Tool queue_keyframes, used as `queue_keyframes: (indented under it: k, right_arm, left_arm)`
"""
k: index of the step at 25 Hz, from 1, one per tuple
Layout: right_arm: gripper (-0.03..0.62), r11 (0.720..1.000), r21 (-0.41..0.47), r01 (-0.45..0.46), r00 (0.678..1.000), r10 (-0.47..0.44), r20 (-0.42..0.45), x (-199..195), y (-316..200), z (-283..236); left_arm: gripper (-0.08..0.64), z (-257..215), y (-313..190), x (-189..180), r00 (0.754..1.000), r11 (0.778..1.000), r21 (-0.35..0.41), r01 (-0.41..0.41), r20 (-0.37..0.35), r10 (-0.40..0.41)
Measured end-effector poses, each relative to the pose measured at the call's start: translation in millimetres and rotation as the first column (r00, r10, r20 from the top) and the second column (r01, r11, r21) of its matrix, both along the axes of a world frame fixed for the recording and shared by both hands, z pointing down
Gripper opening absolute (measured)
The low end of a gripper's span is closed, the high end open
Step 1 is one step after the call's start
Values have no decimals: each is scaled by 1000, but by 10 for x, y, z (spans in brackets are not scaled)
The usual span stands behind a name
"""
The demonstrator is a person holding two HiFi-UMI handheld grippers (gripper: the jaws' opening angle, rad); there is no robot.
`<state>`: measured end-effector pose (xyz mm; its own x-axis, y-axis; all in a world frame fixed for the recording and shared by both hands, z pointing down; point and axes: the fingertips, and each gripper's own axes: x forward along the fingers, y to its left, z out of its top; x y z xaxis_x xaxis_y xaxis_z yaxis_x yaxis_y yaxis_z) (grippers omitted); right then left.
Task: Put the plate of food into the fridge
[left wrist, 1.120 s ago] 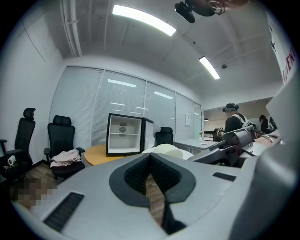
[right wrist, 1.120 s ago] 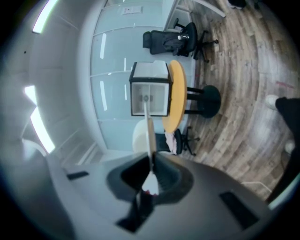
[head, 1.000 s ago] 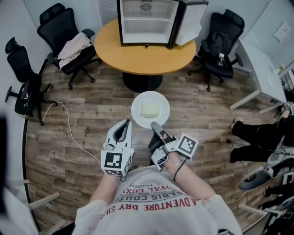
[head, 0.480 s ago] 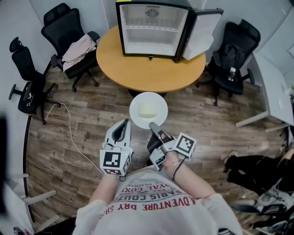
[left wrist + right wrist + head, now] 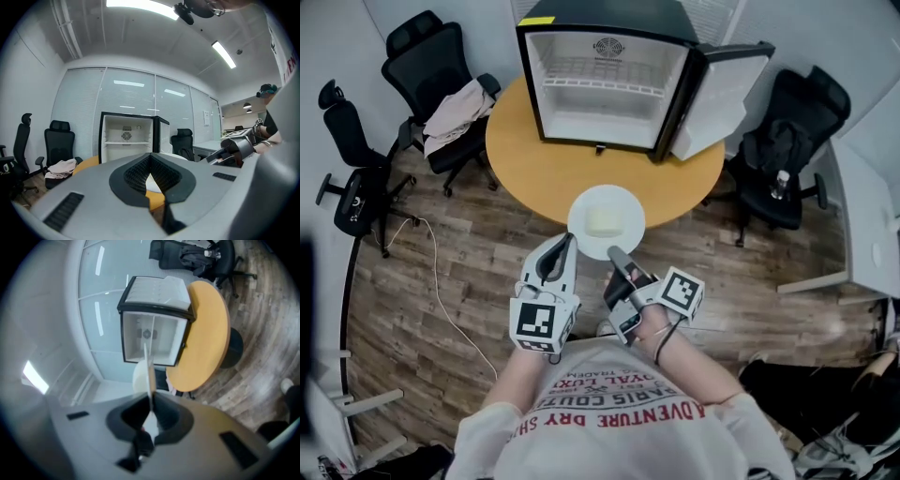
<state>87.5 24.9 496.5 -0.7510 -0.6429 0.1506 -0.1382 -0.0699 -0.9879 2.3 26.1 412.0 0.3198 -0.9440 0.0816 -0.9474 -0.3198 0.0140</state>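
- The left gripper (image 5: pixel 563 246) is held out in front of the person's chest, pointing forward toward the table (image 5: pixel 530 159). Its jaws are together with nothing between them, and its tip is just beside the plate's near-left rim.
- The plate (image 5: pixel 581 208), white and carrying a pale block of food (image 5: pixel 604 223), is held out level. From above it overlaps the table's near edge, short of the open fridge (image 5: pixel 605 89) standing on the table.
- The right gripper (image 5: pixel 617 255) reaches forward from the person's right hand, angled slightly left. Its jaws are clamped on the plate's near rim, which shows edge-on between the pads in the right gripper view.
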Motion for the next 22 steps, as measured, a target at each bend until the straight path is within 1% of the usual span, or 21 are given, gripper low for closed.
queue_keyframes:
  k: [2, 4, 8, 10, 13, 17, 22]
  right_arm:
    - [40, 1000, -7, -17, 1000, 17, 6, 32, -140, 6]
    - [40, 999, -16, -30, 1000, 30, 8, 47, -292, 35]
    - [40, 998, -50, -50, 999, 50, 2, -17, -613, 131]
    - [40, 996, -61, -62, 998, 62, 3, -102, -806, 155]
    - [40, 994, -63, -90, 996, 91, -2, -249, -1159, 140]
    - [40, 990, -43, -135, 991, 136, 7, -479, -1627, 46]
    - [40, 978, -19, -208, 978, 208, 26, -697, -2118, -43]
  left_arm:
    - [26, -25, -133, 67, 1000, 1000, 2, -18, -12, 18]
    - [26, 5, -294, 56, 999, 1000, -12, -15, -32, 15]
    - [26, 123, -673, -75, 999, 999, -38, -5, -39, 4]
    - [26, 171, -896, -151, 999, 999, -51, -15, -43, 12]
    - [26, 169, -1277, -293, 998, 997, -53, -47, -43, 45]
    - [26, 146, -1780, -568, 996, 995, -55, -84, -42, 82]
    - [27, 141, -2291, -838, 989, 988, -48, -144, -34, 142]
